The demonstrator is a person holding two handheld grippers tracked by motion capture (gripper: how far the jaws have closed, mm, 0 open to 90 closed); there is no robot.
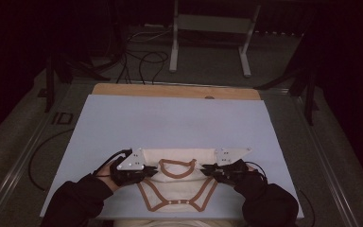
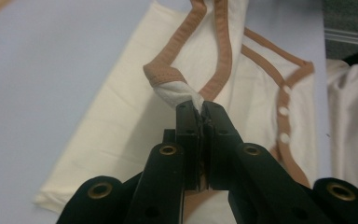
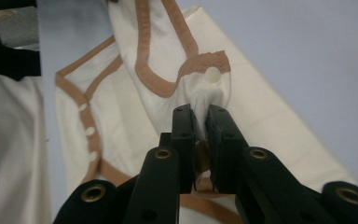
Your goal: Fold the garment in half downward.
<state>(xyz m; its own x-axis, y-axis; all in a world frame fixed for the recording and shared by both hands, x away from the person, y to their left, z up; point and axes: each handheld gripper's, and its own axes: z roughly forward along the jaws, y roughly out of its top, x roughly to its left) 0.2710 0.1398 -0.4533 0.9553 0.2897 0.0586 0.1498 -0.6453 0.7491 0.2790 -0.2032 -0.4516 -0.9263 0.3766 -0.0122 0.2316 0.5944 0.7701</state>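
I can read no text, label, brand, number or sign here. The cream bodysuit [image 1: 177,182] with brown trim carries no print that I can make out, and the pale blue tabletop [image 1: 170,123] is unmarked from edge to edge.
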